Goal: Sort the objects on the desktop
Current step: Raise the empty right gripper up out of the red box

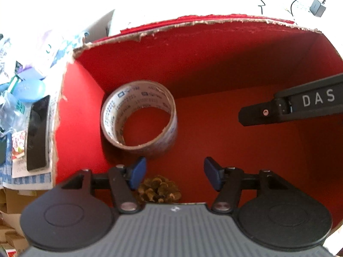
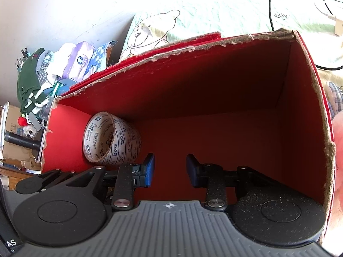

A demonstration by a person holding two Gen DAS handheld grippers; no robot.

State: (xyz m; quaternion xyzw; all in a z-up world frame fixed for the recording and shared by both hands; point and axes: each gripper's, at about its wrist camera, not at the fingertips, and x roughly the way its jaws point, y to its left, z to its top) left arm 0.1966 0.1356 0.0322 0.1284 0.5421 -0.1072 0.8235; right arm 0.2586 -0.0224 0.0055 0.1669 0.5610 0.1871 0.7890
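Note:
A red cardboard box (image 1: 193, 68) with torn edges fills both views. Inside it a roll of printed packing tape (image 1: 139, 117) leans in the far left corner, also seen as the tape roll (image 2: 111, 138) in the right wrist view. A brown pine cone (image 1: 159, 189) lies on the box floor just under my left gripper (image 1: 174, 174), which hangs open over the box with nothing between its blue pads. My right gripper (image 2: 170, 170) is open too, empty, inside the red box (image 2: 214, 81). Part of the other gripper's black body (image 1: 289, 107) enters from the right.
Left of the box lie a black phone (image 1: 37, 135), a blue case (image 1: 30, 90) and snack packets. Tissue packs (image 2: 81, 62) and green clothing (image 2: 30, 79) pile beside the box. A bear-print cloth (image 2: 150, 32), cables and a charger (image 1: 317, 7) lie beyond.

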